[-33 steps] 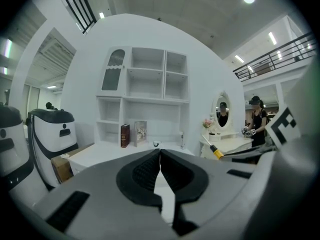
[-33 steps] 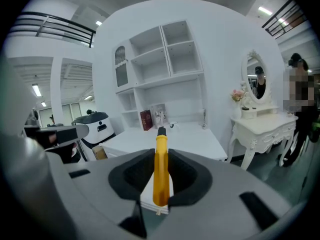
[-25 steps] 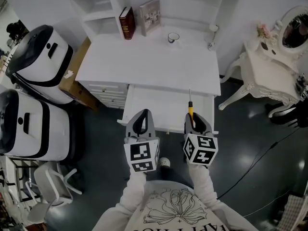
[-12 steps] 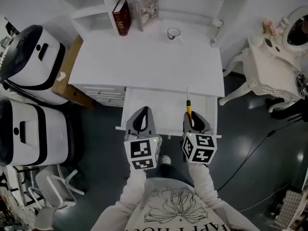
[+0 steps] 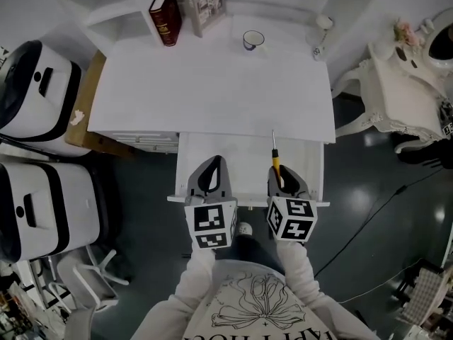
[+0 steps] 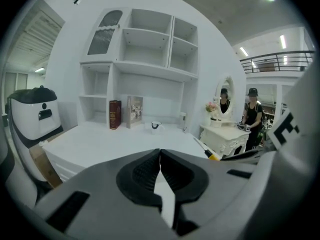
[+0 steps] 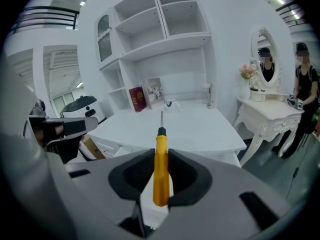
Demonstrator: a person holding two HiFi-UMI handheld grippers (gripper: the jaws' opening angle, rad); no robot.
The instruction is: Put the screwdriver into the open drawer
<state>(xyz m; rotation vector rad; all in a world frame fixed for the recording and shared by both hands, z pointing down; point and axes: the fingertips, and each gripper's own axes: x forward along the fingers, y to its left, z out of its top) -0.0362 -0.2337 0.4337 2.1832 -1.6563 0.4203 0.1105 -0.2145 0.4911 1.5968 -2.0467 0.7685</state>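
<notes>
A yellow-handled screwdriver (image 5: 276,160) with a thin metal shaft sticks forward out of my right gripper (image 5: 281,178), whose jaws are shut on its handle (image 7: 160,169). It hangs over the right part of the open white drawer (image 5: 233,163), which is pulled out below the desk (image 5: 212,83). My left gripper (image 5: 210,176) is over the drawer's left front, its jaws shut with nothing between them (image 6: 159,156).
At the back of the desk stand a red book (image 5: 164,6), a picture frame (image 5: 203,2), a small cup (image 5: 253,40) and a small bottle (image 5: 319,48). White machines (image 5: 32,83) stand to the left, a dressing table (image 5: 407,69) to the right. Two people (image 6: 251,115) show far right.
Both grippers have moved forward and down over the open drawer, the screwdriver still in the right one. The desk and drawer now sit higher and larger in the head view.
</notes>
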